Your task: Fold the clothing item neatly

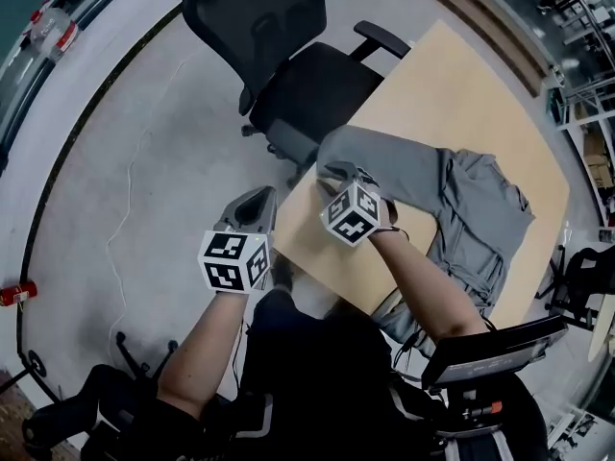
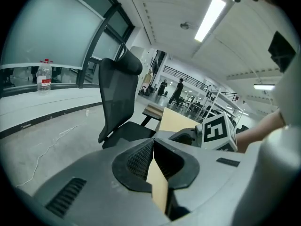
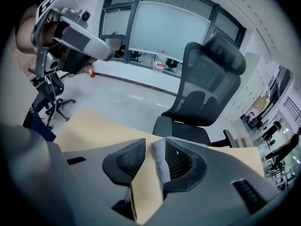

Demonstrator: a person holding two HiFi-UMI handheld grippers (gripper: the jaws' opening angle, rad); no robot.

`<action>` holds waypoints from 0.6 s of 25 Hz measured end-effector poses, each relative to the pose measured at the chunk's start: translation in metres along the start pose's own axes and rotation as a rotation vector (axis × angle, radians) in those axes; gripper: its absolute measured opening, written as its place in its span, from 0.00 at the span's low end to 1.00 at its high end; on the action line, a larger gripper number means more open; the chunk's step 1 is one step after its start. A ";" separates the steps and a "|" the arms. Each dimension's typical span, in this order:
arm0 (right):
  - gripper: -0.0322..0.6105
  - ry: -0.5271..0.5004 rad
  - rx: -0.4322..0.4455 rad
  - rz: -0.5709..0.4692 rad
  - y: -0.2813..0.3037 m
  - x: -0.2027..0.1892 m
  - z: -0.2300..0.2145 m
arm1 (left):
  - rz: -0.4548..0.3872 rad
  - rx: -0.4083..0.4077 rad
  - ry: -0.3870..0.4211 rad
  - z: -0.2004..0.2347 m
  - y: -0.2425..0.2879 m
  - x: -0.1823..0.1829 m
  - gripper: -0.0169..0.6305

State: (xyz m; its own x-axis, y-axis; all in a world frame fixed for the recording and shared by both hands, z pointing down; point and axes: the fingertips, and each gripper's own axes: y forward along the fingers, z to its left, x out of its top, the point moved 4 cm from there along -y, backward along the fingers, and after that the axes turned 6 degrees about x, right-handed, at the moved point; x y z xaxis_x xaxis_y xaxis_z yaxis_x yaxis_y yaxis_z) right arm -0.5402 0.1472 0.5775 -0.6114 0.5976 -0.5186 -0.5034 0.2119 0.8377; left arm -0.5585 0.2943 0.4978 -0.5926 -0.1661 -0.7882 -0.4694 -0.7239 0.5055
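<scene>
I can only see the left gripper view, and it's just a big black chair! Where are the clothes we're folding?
Observer: The grey trousers lie spread on the wooden table, off to your gripper's right.
Operator: Is anybody holding them?
Observer: Yes. The right gripper pinches the hem of one trouser leg near the table's edge.
Operator: So what is my gripper doing?
Observer: The head view shows the left gripper just off the table's edge, shut, touching no cloth.

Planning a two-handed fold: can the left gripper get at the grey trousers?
Likely yes: the left gripper hangs just off the table, nothing between it and the trousers, but its shut jaws must open first.
</scene>
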 end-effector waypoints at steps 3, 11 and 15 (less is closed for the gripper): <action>0.22 -0.007 -0.001 0.041 0.010 0.000 -0.001 | 0.016 -0.017 0.003 0.008 -0.001 -0.003 0.03; 0.22 0.018 0.035 0.071 0.019 -0.011 -0.005 | 0.031 -0.055 0.001 0.010 0.005 -0.005 0.03; 0.18 0.042 0.086 0.088 0.023 -0.010 -0.005 | 0.042 -0.063 0.008 0.011 0.007 -0.005 0.03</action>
State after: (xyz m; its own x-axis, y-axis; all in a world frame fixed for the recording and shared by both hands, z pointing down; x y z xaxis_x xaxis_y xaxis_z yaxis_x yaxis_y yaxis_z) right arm -0.5482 0.1424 0.6013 -0.6768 0.5845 -0.4476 -0.3935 0.2266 0.8910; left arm -0.5662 0.2975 0.5087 -0.6056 -0.2026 -0.7695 -0.4020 -0.7567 0.5156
